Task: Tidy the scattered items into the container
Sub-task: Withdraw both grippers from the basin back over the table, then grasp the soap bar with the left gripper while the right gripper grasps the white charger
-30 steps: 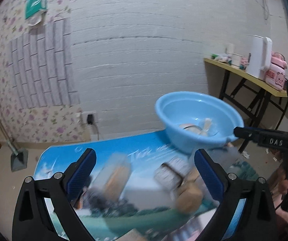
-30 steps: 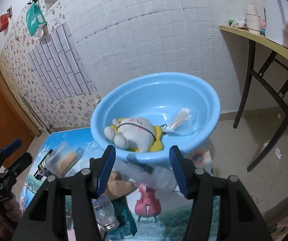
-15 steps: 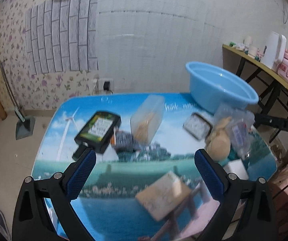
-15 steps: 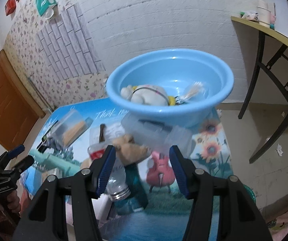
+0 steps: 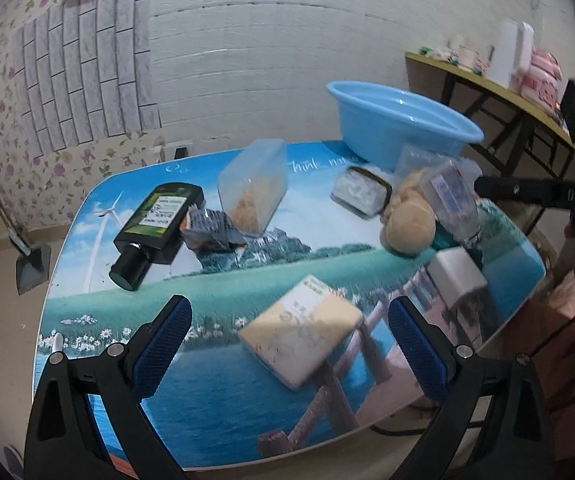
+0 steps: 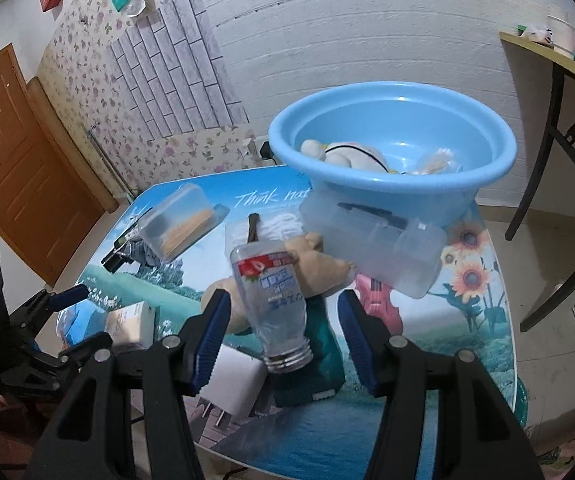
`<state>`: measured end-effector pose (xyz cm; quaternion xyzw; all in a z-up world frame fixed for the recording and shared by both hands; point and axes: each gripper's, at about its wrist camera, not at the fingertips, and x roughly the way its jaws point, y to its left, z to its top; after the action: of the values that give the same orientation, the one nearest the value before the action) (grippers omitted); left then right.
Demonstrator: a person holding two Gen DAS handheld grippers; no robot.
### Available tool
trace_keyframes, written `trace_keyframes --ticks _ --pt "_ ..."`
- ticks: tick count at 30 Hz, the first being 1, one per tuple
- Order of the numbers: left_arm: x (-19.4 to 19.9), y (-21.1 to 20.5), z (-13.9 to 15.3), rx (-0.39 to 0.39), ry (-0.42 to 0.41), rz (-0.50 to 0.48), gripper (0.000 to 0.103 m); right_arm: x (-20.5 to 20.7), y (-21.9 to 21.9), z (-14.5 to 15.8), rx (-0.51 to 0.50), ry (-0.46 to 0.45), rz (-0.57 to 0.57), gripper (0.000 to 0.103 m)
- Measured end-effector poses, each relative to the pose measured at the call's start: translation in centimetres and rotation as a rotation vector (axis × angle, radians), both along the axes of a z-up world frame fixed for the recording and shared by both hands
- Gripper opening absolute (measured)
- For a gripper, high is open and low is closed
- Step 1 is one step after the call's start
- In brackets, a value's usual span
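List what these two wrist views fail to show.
- Blue basin contents: left wrist view, hidden by its near wall.
- Plush toy in the basin: right wrist view, lower half behind the rim.
- Tan box print: left wrist view, blurred.
- Dark bottle: right wrist view, mostly behind the clear container.
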<state>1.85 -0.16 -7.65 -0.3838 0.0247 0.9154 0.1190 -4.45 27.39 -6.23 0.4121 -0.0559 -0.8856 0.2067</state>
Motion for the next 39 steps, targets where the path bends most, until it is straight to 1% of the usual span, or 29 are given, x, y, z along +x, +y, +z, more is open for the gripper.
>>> trace_keyframes --ticks 3,8,14,18,22,27,28,29,30,32,39 --pt "0.0 -0.1 -0.5 -0.014 -0.006 0.006 0.099 0.6 0.4 -0.3 -0.006 -0.023 0.000 0.055" --pt "-0.2 -0.4 -0.9 0.008 -0.018 -0.005 0.099 2.2 -0.2 -1.1 0.011 -0.064 0.040 0.055" --pt "-0.4 0.2 -1.6 -0.034 -0.022 -0.018 0.099 3.5 -2.4 -2.3 0.010 -0.128 0.111 0.055" --pt "-0.5 0.7 -2.0 -0.057 -0.019 -0.034 0.099 3.7 -3.8 -2.7 0.040 -0.134 0.146 0.055" --pt "-1.0 1.2 -2.3 -0.087 -0.022 -0.039 0.099 3.6 -4.3 -3.1 0.060 -0.140 0.152 0.055" --pt "-1.5 1.6 -2.6 -0.096 -0.021 -0.055 0.099 3.7 -5.2 -3.5 0.089 -0.144 0.165 0.055" --pt "-1.6 1.7 -2.7 -0.098 -0.021 -0.059 0.095 3.7 -5.3 -3.6 0.094 -0.145 0.165 0.055" --pt "-1.6 1.8 -2.7 -0.099 -0.022 -0.063 0.089 3.6 -5.3 -3.7 0.098 -0.147 0.163 0.055" --pt "-1.7 1.8 -2.8 -0.100 -0.024 -0.065 0.086 3.6 -5.2 -3.7 0.099 -0.149 0.161 0.055" --pt "-1.9 1.9 -3.0 -0.084 -0.038 -0.083 0.073 3.4 -5.3 -3.9 0.106 -0.153 0.158 0.055" --pt "-1.6 1.3 -2.8 -0.054 -0.034 -0.092 0.070 3.1 -5.9 -4.2 0.135 -0.150 0.152 0.055"
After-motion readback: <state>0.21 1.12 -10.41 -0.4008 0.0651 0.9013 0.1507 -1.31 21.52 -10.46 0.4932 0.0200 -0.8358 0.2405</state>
